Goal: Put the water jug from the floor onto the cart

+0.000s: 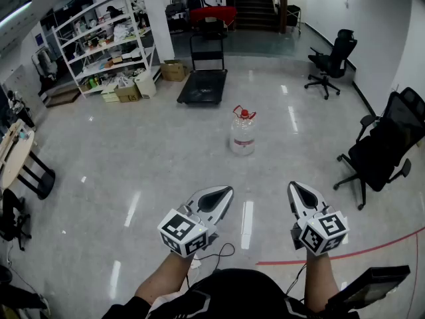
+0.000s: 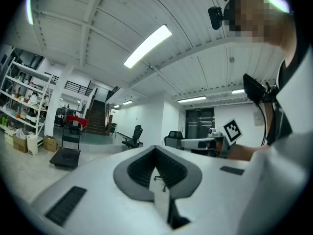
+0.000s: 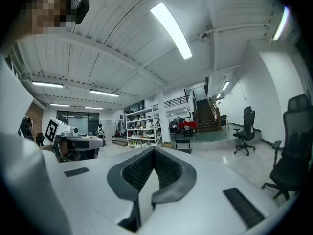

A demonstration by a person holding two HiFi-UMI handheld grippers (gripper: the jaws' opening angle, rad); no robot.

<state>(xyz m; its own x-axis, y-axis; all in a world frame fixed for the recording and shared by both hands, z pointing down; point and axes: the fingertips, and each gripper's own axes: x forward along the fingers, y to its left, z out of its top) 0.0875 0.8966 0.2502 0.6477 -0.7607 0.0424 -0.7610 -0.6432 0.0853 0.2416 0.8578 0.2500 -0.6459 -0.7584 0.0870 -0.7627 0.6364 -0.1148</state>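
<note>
A clear water jug (image 1: 242,133) with a red cap and handle stands upright on the shiny grey floor, in the middle of the head view. Beyond it, a black flat cart (image 1: 203,85) with an upright push handle rests on the floor; the same cart (image 2: 65,156) shows at the left of the left gripper view and, far off, the cart (image 3: 183,142) shows in the right gripper view. My left gripper (image 1: 221,193) and right gripper (image 1: 299,191) are held level near my body, well short of the jug. Both are shut with nothing between the jaws.
White shelving (image 1: 106,42) with boxes below lines the far left. Black office chairs stand at the right (image 1: 382,148) and far right (image 1: 331,62). A round table (image 1: 14,155) sits at the left edge. A staircase (image 1: 252,2) rises at the back. A red line (image 1: 372,248) crosses the floor.
</note>
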